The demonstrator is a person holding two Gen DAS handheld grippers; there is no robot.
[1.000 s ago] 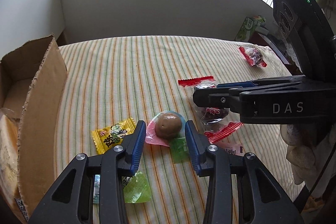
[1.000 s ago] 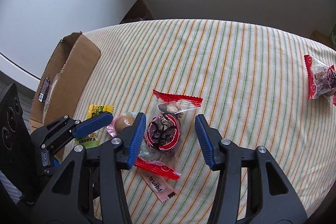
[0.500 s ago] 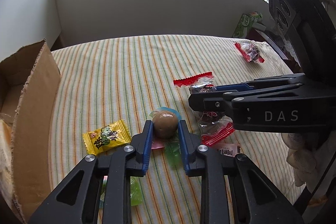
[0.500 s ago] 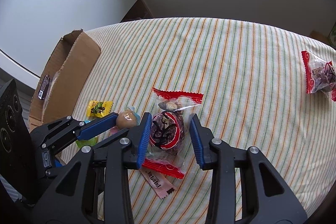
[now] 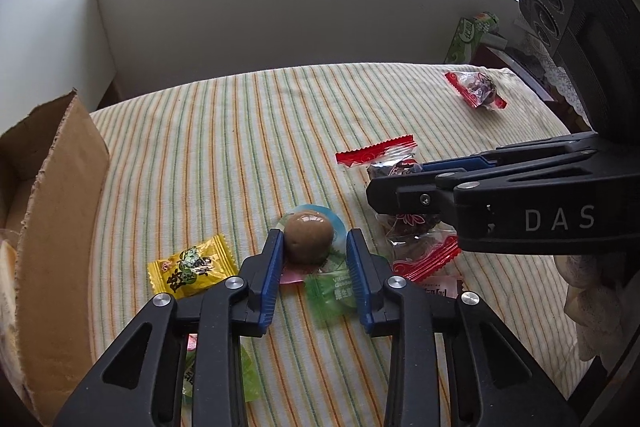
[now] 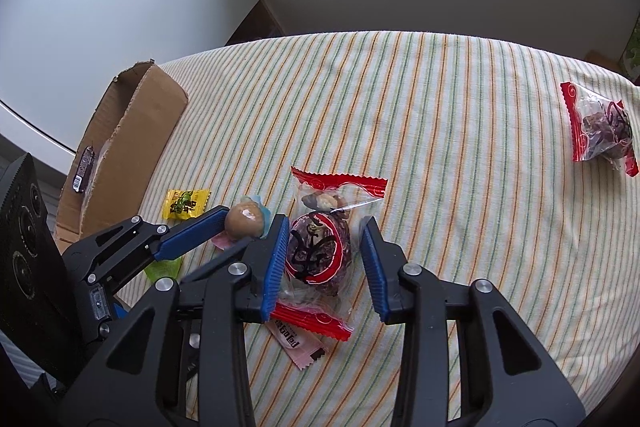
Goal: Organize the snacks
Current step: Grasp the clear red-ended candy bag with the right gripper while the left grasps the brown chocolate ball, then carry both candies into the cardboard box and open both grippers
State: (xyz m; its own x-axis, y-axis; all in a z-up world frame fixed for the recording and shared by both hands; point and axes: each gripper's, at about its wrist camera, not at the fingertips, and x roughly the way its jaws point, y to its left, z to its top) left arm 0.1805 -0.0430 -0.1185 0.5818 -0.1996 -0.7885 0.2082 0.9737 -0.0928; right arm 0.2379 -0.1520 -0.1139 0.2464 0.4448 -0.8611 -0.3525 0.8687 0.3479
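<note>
A round brown snack (image 5: 308,241) in a clear blue-and-pink wrapper lies on the striped tablecloth (image 5: 240,147). My left gripper (image 5: 314,239) is shut on it, a blue pad pressing each side. Just to its right, my right gripper (image 6: 325,227) is shut on a clear snack bag with red ends (image 6: 320,251), dark pieces showing inside. The left wrist view shows the right gripper (image 5: 396,179) coming in from the right over that bag (image 5: 408,223). In the right wrist view the left gripper (image 6: 236,231) holds the brown snack (image 6: 242,223) at the left.
An open cardboard box (image 5: 60,227) stands at the table's left edge. A yellow candy (image 5: 192,267), green candies (image 5: 332,295) and a pink sachet (image 6: 300,343) lie around the grippers. A second red-ended bag (image 6: 600,131) sits at the far right.
Both pairs of jaws have drawn in from wide open. The left pads now pinch the brown snack and the right pads hold the red-ended bag. Neither hand has shifted much.
</note>
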